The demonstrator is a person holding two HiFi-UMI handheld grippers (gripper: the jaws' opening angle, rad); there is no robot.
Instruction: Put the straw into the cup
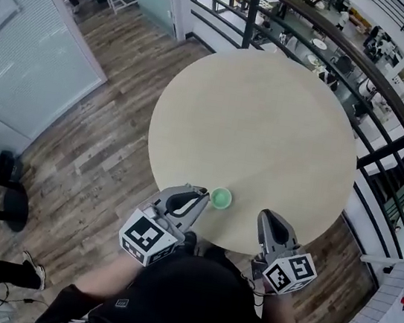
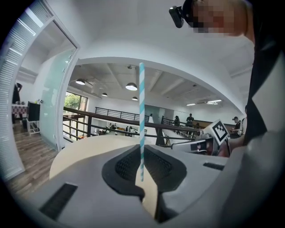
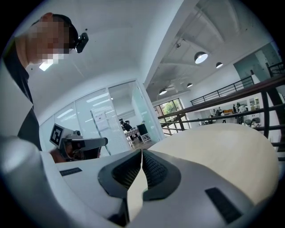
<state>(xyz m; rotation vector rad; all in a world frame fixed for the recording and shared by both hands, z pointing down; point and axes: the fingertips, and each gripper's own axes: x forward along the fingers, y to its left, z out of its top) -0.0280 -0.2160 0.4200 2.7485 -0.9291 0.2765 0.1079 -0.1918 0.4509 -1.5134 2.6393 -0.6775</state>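
We hold our left gripper [image 1: 201, 194], just beside the small green cup [image 1: 221, 197] near the round table's [image 1: 268, 122] edge, pinched on an upright teal-and-white striped straw [image 2: 141, 116], while our right gripper [image 1: 263, 217] has its jaws pressed together on nothing.

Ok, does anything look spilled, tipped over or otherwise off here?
Nothing stands out. The green cup stands upright on the round table near the person's edge, with no spill around it. The left gripper is shut on the striped straw, which is straight and unbent. The right gripper is shut and empty.
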